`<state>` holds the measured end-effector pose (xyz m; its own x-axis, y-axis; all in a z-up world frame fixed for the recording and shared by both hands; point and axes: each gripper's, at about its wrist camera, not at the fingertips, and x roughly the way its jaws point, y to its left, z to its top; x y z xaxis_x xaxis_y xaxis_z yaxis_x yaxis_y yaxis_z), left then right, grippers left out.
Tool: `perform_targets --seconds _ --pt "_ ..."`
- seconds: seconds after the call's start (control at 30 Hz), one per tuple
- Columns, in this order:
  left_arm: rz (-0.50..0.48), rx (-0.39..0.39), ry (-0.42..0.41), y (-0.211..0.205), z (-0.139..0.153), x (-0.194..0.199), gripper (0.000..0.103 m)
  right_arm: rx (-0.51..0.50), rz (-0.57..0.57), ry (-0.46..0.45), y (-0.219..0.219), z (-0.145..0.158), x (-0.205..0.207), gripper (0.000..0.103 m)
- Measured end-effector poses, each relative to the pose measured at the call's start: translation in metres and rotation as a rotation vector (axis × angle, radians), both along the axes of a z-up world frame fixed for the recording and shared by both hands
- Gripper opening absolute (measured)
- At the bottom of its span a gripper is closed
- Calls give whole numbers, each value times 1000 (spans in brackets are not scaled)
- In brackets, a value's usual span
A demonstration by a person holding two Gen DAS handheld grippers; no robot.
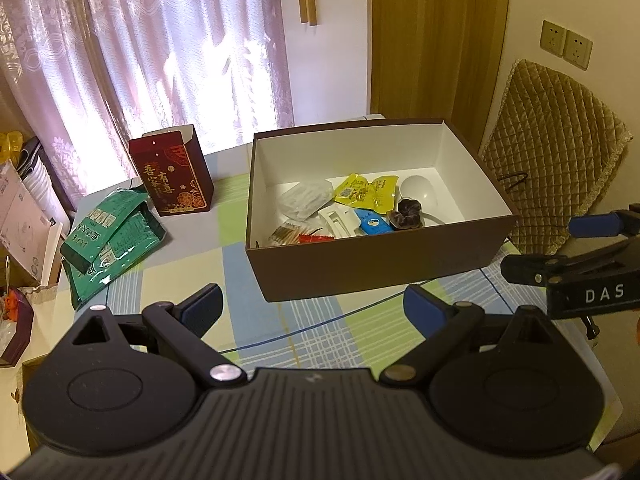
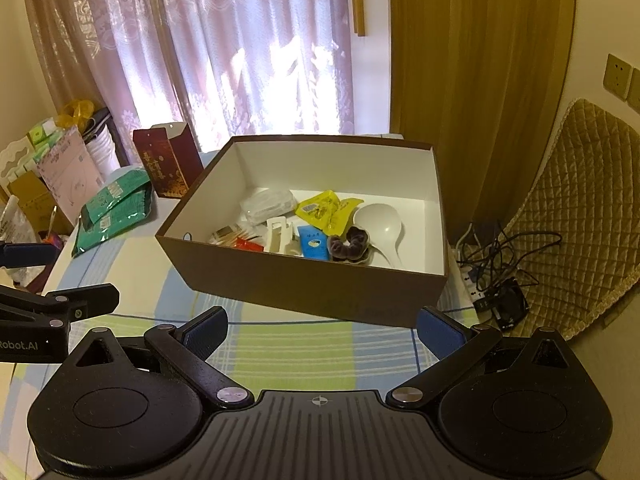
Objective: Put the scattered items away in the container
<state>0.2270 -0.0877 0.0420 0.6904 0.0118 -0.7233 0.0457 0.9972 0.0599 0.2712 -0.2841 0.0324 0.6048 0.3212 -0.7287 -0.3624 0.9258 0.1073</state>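
A brown box (image 1: 376, 264) with a white inside stands on the checked tablecloth. In it lie a yellow snack packet (image 1: 366, 192), a white spoon (image 1: 418, 190), a dark hair scrunchie (image 1: 406, 214), a blue packet (image 1: 372, 224), a clear bag (image 1: 306, 198) and other small items. The same box (image 2: 304, 284) fills the middle of the right wrist view. My left gripper (image 1: 312, 312) hangs open and holds nothing, in front of the box's near wall. My right gripper (image 2: 322, 330) is open too, holding nothing, just short of the box. Each gripper shows at the edge of the other's view.
Green foil packets (image 1: 108, 240) lie on the table left of the box, a dark red gift bag (image 1: 172, 176) behind them. Cartons and clutter (image 2: 52, 176) crowd the far left. A quilted chair (image 1: 552, 152) stands at the right, with a power strip and cables (image 2: 492, 276) below it.
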Motion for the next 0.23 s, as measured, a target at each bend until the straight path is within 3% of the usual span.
perform_targets --seconds 0.23 --pt "-6 4 -26 1 3 -7 95 -1 -6 -10 -1 0 -4 103"
